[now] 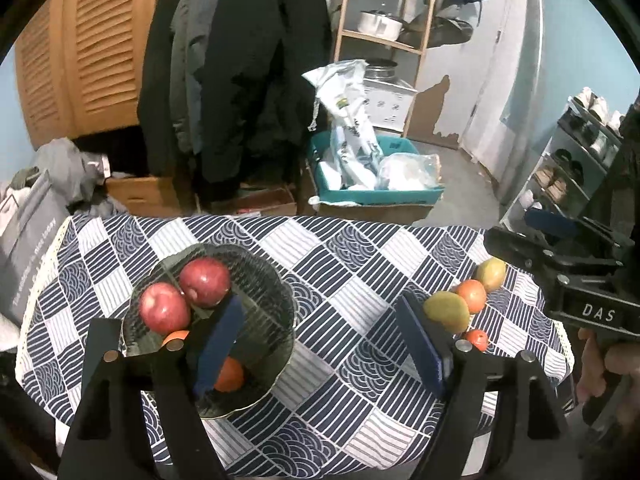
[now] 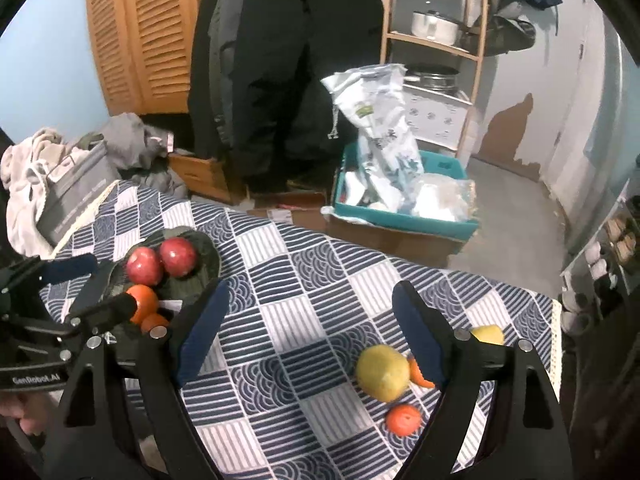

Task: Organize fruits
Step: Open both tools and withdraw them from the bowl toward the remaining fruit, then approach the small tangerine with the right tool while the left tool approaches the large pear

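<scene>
Fruits sit apart on the checked tablecloth [image 1: 340,264] — two red apples [image 1: 184,292] and oranges [image 1: 230,374] in the dark bowl [image 1: 276,300]; mangoes [image 2: 382,372] loose opposite; left gripper [image 1: 320,344], marked "GenRobot.AI", and right gripper [image 2: 308,332], marked "DAS", both gape, empty.

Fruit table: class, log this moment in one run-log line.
left gripper: open, empty | right gripper: open, empty | bowl: two apples, oranges | tablecloth: two mangoes, small oranges loose
</scene>
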Motion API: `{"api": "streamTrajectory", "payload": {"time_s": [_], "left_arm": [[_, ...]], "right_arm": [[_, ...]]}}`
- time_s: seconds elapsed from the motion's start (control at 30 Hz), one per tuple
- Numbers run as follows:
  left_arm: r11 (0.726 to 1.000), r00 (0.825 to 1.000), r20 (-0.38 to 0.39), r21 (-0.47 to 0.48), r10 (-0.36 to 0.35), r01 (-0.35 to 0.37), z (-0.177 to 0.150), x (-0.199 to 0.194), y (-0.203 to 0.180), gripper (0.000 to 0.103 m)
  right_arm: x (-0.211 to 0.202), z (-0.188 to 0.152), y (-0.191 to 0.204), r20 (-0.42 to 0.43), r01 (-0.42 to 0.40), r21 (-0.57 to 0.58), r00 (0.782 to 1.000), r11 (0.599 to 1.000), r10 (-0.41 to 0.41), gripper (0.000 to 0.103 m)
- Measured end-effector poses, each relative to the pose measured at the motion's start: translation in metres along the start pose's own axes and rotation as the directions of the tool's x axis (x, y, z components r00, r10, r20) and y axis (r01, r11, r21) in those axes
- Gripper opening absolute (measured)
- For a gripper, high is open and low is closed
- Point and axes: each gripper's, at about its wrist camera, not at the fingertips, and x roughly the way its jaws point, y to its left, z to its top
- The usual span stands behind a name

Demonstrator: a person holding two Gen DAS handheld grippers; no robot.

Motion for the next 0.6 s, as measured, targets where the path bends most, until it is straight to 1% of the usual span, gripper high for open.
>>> {"api": "streamTrajectory", "payload": {"time_s": [0.13,0.27,0.47,0.6], "left_arm": [[1.000,1.000,0.017,0.018,0.002,-0.002,0.004,-0.003,-0.012,0.085],[0.999,1.000,0.024,0.035,0.000,-0.001,0.006,-0.004,-0.023,0.085],[0.996,1.000,0.029,0.086,-0.005,0.002,0.008,-0.002,-0.044,0.086],[0.995,1.000,0.017,0.103,-0.009,0.007,0.009,0.001,-0.056,0.086]], "right_arm": [[-0.010,-0.006,-0.013,0.016,0.009,0.014,1.000,1.000,-0.009,0.087],[-0.016,-0.011,-0.024,0.022,0.020,0.031,1.000,0.999,-0.021,0.088],[-0.025,-0.022,-0.045,0.023,0.046,0.059,0.999,0.997,-0.047,0.088],[-0.027,-0.029,-0.059,0.016,0.065,0.076,0.998,0.995,-0.067,0.088]]}}
